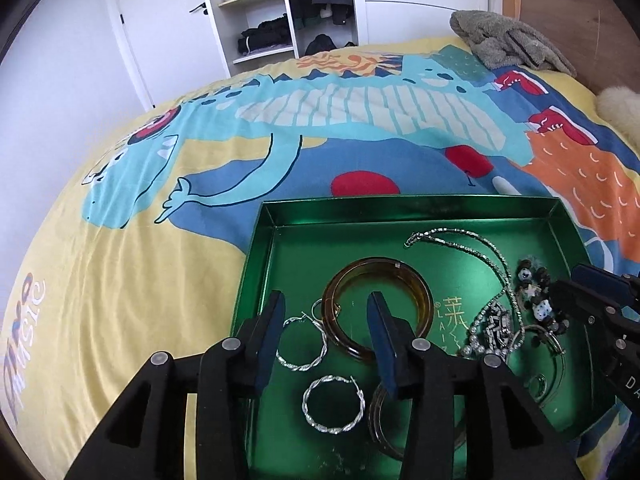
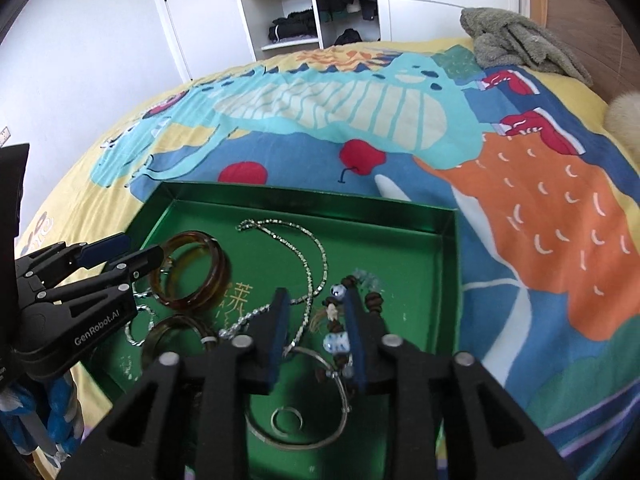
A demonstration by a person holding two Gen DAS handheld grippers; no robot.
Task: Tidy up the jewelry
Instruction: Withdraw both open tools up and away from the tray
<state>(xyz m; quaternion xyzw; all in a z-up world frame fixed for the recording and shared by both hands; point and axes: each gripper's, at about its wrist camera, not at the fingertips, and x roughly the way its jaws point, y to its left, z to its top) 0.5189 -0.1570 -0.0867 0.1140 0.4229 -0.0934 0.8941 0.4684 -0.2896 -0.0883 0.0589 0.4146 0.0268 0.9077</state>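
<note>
Both hand-held grippers, left (image 1: pixel 326 318) and right (image 2: pixel 318 320), hover released over the green tray (image 1: pixel 280 216) on the bed, so each should settle squarely around one piece, the amber bangle (image 1: pixel 378 306) or beaded bracelet (image 2: pixel 336 336), before clenching to avoid snagging the silver chain (image 2: pixel 308 256).

We find both views bright and evenly lit; the green tray (image 1: pixel 276 216) shows glare, fisheye bending curves the edges, and corners go black.
</note>
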